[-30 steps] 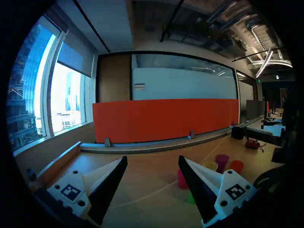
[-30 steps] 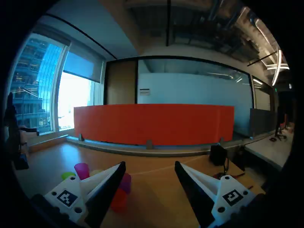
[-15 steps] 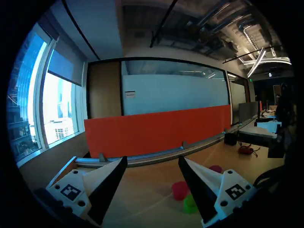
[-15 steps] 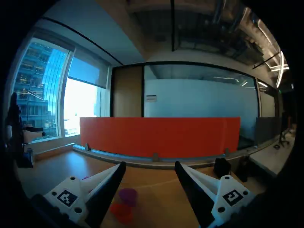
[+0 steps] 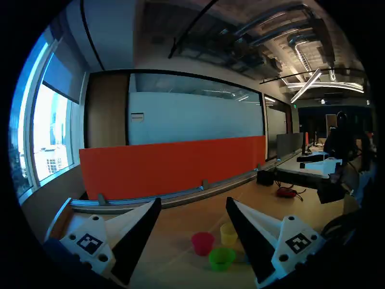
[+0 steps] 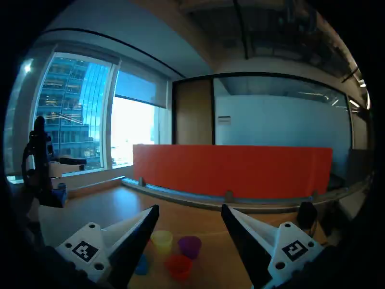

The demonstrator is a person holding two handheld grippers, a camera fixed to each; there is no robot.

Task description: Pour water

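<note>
Left gripper view: cups (image 5: pixel 202 242) beyond spread jaws

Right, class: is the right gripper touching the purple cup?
Apart. The right gripper view shows the right gripper open, with the purple cup standing on the table ahead, in the gap between the fingers and clear of both.

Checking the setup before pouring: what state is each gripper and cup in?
left gripper, open, empty
right gripper, open, empty
pink cup, upright
yellow cup, upright
green cup, upright
purple cup, upright
red cup, upright
blue cup, partly hidden behind a finger
</note>
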